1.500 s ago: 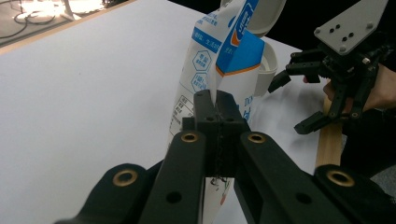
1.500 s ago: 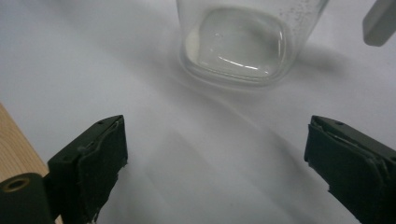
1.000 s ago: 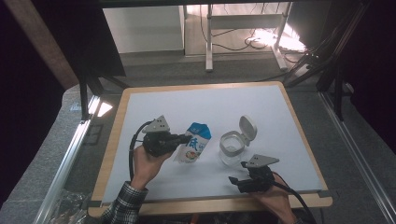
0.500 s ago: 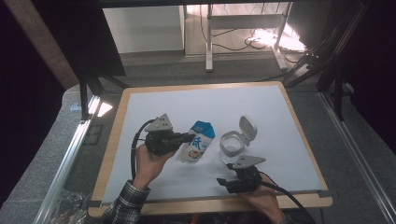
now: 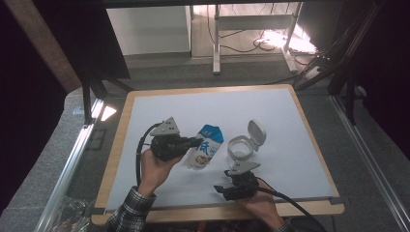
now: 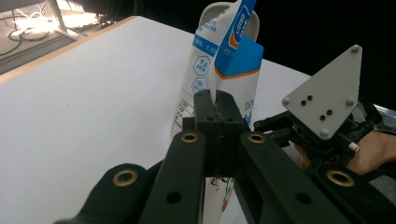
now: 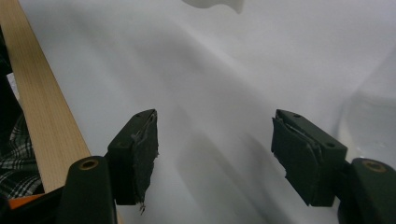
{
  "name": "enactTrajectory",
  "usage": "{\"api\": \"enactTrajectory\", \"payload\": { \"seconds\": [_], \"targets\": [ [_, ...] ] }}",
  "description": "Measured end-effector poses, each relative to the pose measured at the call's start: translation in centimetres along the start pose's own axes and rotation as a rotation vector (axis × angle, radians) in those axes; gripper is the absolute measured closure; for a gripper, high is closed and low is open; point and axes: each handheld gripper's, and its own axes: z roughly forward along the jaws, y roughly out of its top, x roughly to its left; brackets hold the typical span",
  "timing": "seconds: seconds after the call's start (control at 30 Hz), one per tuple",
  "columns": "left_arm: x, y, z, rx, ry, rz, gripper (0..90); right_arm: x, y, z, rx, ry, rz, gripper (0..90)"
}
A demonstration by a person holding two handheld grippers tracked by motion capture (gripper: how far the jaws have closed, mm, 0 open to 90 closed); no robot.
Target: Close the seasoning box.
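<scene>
Left gripper (image 5: 197, 142) at centre-left of the white bench (image 5: 159, 111), clamped on a blue-and-white milk carton (image 5: 205, 152) lying near the middle. Just right of it, an open white container (image 5: 240, 147) with lid (image 5: 256, 132) raised. Nearer, at the front edge, right gripper (image 7: 215, 154), pads apart over bare bench, lately narrowing.

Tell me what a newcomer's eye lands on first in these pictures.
First, the blue-and-white milk pouch near the middle of the white table, its edge pinched by the shut left gripper. Right of it stands a clear round container with its white lid flipped up. Near the table's front edge the right gripper hangs with nothing between its fingers, which have just been closing.
</scene>
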Motion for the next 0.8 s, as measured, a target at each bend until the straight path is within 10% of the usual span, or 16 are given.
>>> {"api": "enactTrajectory", "payload": {
  "seconds": [0.8],
  "targets": [
    [-0.6,0.7,0.0,0.000,-0.017,-0.007,90.0,0.9,2.2,2.2,-0.019,-0.056,-0.044,32.7]
  ]
}}
